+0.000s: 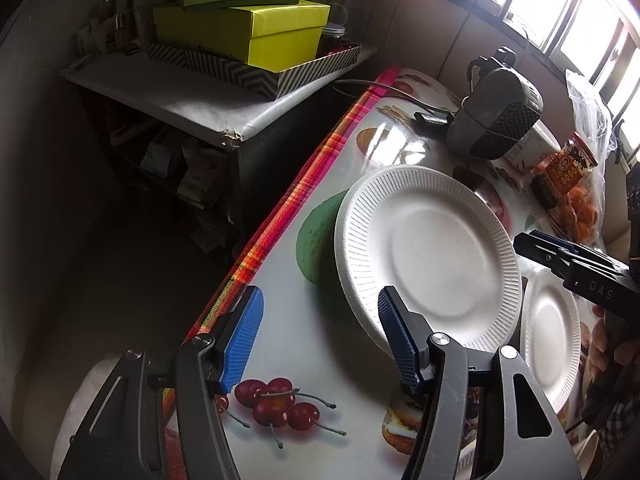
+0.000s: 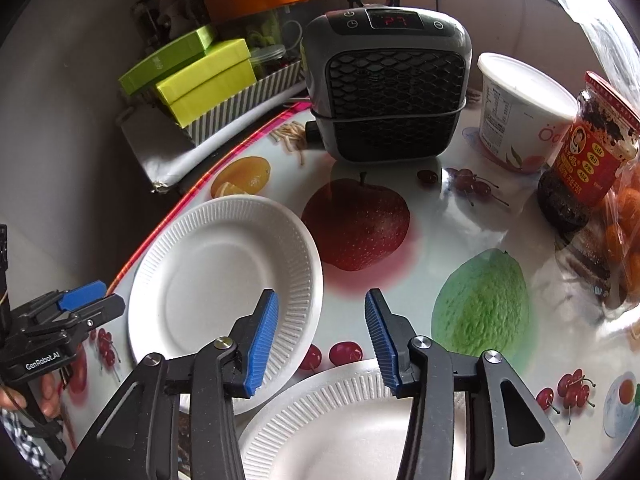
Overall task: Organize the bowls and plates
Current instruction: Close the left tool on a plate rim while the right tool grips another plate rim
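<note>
Two white paper plates lie on the fruit-print table. In the left wrist view the larger-looking plate (image 1: 428, 256) sits ahead and the second plate (image 1: 552, 340) lies to its right. My left gripper (image 1: 322, 306) is open; its right finger (image 1: 396, 320) overlaps that plate's near rim, and the left finger (image 1: 248, 320) is over bare cloth. In the right wrist view the same plate (image 2: 224, 292) is at the left and the other plate (image 2: 332, 432) lies below the fingers. My right gripper (image 2: 322, 300) is open over the gap between the plates, with nothing gripped.
A grey heater (image 2: 384, 80) stands at the back of the table. A white tub (image 2: 516, 116), a red sauce jar (image 2: 592, 152) and bagged oranges (image 2: 624, 240) crowd the right. Green boxes (image 1: 248, 28) sit on a side shelf beyond the striped table edge (image 1: 280, 208).
</note>
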The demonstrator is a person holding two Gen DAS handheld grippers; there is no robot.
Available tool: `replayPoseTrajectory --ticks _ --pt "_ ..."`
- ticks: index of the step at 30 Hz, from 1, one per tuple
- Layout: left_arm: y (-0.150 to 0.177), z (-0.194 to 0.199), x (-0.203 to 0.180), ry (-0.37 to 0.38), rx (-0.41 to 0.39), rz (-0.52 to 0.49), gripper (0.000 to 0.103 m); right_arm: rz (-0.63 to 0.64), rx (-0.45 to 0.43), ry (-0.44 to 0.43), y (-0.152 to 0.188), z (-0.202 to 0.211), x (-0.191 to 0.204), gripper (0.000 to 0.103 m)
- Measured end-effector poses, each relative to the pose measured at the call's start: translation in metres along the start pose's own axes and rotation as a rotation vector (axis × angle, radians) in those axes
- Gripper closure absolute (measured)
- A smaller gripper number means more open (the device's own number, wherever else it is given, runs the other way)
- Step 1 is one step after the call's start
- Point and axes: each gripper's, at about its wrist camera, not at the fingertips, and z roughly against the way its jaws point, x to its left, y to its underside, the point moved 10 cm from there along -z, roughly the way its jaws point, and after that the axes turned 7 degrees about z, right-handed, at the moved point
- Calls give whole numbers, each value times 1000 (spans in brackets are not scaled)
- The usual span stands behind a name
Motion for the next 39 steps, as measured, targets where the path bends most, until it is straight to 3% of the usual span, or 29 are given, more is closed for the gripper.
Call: replayPoseTrajectory --ticks 20,25,36,39 --pt "-3 -17 -9 47 45 27 70 -3 28 -40 3 -14 9 85" --pt "-2 -17 -11 60 50 34 79 0 27 -33 2 -14 9 85" --pt "-2 -19 -13 79 61 38 82 5 24 -27 2 -13 9 86" --pt "-2 -20 -14 96 70 49 88 3 23 -28 2 -12 9 86"
